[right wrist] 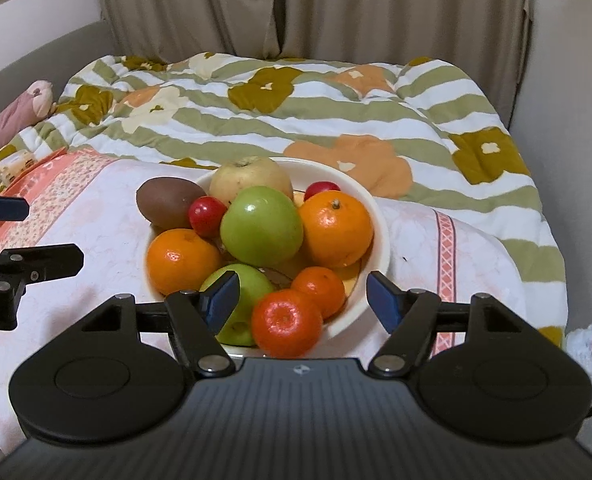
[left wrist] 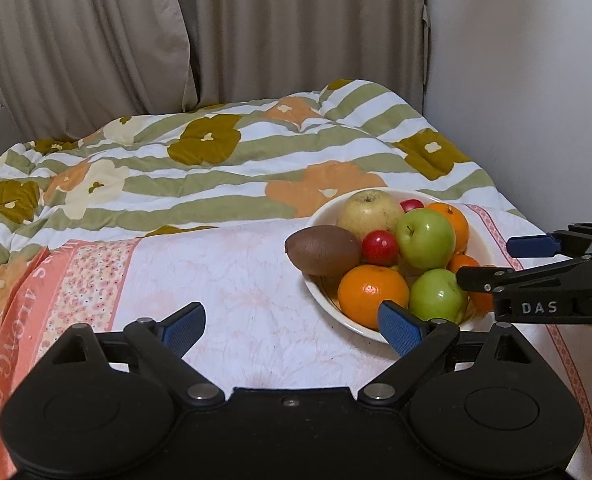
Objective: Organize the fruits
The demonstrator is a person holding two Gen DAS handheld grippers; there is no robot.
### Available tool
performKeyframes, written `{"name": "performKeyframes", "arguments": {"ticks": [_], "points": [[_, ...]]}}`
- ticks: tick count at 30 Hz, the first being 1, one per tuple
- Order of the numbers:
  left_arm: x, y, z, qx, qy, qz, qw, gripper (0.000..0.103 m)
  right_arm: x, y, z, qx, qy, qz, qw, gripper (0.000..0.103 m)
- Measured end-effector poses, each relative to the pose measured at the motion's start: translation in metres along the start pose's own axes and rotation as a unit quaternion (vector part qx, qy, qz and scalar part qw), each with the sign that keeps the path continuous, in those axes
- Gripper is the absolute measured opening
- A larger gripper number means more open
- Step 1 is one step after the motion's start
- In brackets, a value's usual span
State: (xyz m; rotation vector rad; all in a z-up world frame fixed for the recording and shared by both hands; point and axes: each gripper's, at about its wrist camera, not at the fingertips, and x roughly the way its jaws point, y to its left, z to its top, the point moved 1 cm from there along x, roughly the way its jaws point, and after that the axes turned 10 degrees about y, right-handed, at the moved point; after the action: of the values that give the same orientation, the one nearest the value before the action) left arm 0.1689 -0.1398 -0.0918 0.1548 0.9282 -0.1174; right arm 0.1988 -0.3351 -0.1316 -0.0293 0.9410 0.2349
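A cream bowl (right wrist: 380, 216) sits on a pink flowered cloth (right wrist: 96, 240) laid over a striped, flowered quilt (right wrist: 336, 112). It is heaped with fruit: a yellowish apple (right wrist: 250, 180) at the back, a brown kiwi (right wrist: 168, 202) resting on the left rim, two small red fruits (right wrist: 206, 216), a glossy green apple (right wrist: 262, 230) in the middle, a large orange (right wrist: 336, 228) to its right and another orange (right wrist: 182, 260) at front left. Nearer the camera lie a second green apple (right wrist: 242, 312), a small tangerine (right wrist: 320, 288) and a deeper orange-red tangerine (right wrist: 286, 324), shiny with a dimpled top.

The right gripper (right wrist: 302, 300) hangs over the bowl's near edge, its blue pads spread apart; the orange-red tangerine lies between and just below them, touching neither pad. The left gripper (left wrist: 292, 328) is spread wide over bare cloth, left of the bowl, holding nothing; its right pad (left wrist: 400, 330) shows in front of the bowl's near rim
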Motion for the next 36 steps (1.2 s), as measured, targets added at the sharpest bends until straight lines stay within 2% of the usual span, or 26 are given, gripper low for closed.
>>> {"name": "performKeyframes", "arguments": {"ticks": [9,14,20,27,31,36], "points": [[-0.016,0.008,-0.004,-0.003,-0.015,-0.007,0.9999,0.095,-0.025,0.008,-0.004,0.003,-0.017,-0.020,1.000,0.085],[-0.053,0.021,-0.002,-0.002,-0.043,-0.014,0.9989,0.095,-0.071,0.037,-0.001,-0.011,-0.042,-0.035,0.998,0.085],[-0.112,0.052,-0.007,-0.019,-0.080,-0.017,0.9965,0.095,-0.136,0.076,0.003,0.006,-0.069,-0.037,0.997,0.085],[-0.163,0.082,-0.022,-0.031,-0.104,-0.008,0.9940,0.096,-0.199,0.112,0.002,0.040,-0.088,-0.073,0.993,0.103],[-0.177,0.088,-0.034,-0.039,-0.102,0.001,0.9940,0.103,-0.217,0.125,-0.009,0.050,-0.087,-0.088,0.991,0.103],[-0.186,0.092,-0.051,-0.044,-0.099,0.022,0.9939,0.103,-0.223,0.144,-0.026,0.043,-0.071,-0.109,0.991,0.103]]}}
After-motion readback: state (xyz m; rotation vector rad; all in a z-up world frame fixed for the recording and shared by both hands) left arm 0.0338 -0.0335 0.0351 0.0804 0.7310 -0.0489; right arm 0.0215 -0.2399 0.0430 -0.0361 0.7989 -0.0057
